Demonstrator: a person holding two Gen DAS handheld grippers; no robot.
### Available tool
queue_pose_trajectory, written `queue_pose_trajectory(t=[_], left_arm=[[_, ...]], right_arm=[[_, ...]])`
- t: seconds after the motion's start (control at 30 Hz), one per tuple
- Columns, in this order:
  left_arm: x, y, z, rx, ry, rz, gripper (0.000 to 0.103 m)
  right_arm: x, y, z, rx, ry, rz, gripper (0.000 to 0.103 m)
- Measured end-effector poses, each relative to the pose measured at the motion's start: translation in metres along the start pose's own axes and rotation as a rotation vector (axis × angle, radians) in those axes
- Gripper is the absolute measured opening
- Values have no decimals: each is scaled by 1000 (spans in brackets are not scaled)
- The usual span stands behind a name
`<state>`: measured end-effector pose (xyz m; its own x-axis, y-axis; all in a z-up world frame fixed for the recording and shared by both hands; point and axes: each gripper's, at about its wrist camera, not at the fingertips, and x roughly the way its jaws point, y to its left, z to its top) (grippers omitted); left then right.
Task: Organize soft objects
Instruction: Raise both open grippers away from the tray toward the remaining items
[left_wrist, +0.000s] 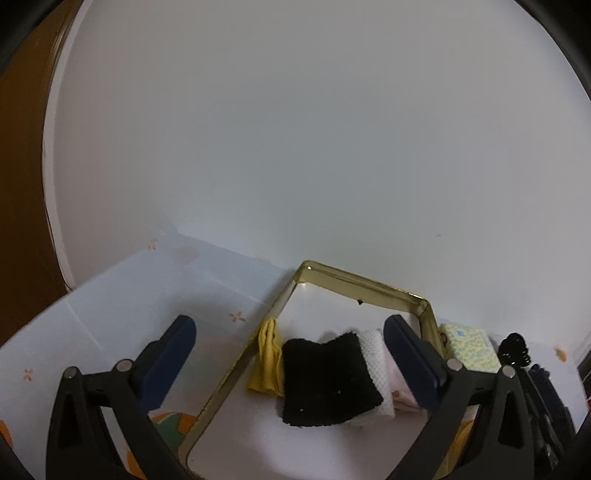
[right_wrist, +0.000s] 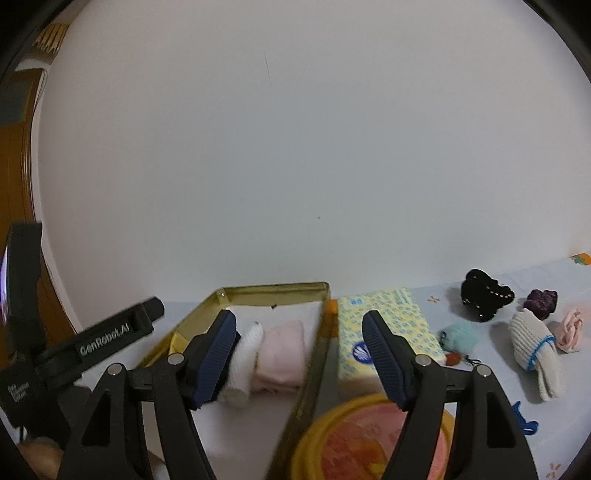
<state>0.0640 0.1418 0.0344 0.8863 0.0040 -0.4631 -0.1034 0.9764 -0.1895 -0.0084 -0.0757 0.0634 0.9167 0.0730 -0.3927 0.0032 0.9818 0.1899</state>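
Observation:
A gold-rimmed box (left_wrist: 236, 363) stands against the wall. In it lie a black cloth (left_wrist: 327, 376), a white cloth (left_wrist: 376, 365) and a pink cloth (right_wrist: 280, 350); a yellow cloth (left_wrist: 267, 356) hangs over its left rim. My left gripper (left_wrist: 291, 341) is open and empty above the box. My right gripper (right_wrist: 299, 334) is open and empty over the box's right rim (right_wrist: 317, 347). On the table to the right lie a beige sock roll (right_wrist: 533, 349), a teal soft piece (right_wrist: 458, 338), a purple piece (right_wrist: 541, 302) and a pink piece (right_wrist: 570, 328).
A yellow patterned tissue pack (right_wrist: 384, 328) lies right of the box. A round yellow tin with a pink lid (right_wrist: 369, 439) is close in front. A black hair clip (right_wrist: 484, 299) and a blue item (right_wrist: 524, 421) lie on the light blue tablecloth (left_wrist: 122, 295). The white wall is behind.

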Motion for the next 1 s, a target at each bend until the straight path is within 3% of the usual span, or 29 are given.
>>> queue_pose_trajectory(t=[0.23,0.57,1.0], left_arm=[[-9,-8,-6,36,-43,-2,103],[-28,-28,-27,86,-141,-1,103],[-37,-53,-50,164,-116,4,103]], right_arm=[[-7,-13,-5,-22,-46,-40,73],[-25,-48,-14,15,-34,-74,73],[-47,-70,-16,-45,-39,-129,73]])
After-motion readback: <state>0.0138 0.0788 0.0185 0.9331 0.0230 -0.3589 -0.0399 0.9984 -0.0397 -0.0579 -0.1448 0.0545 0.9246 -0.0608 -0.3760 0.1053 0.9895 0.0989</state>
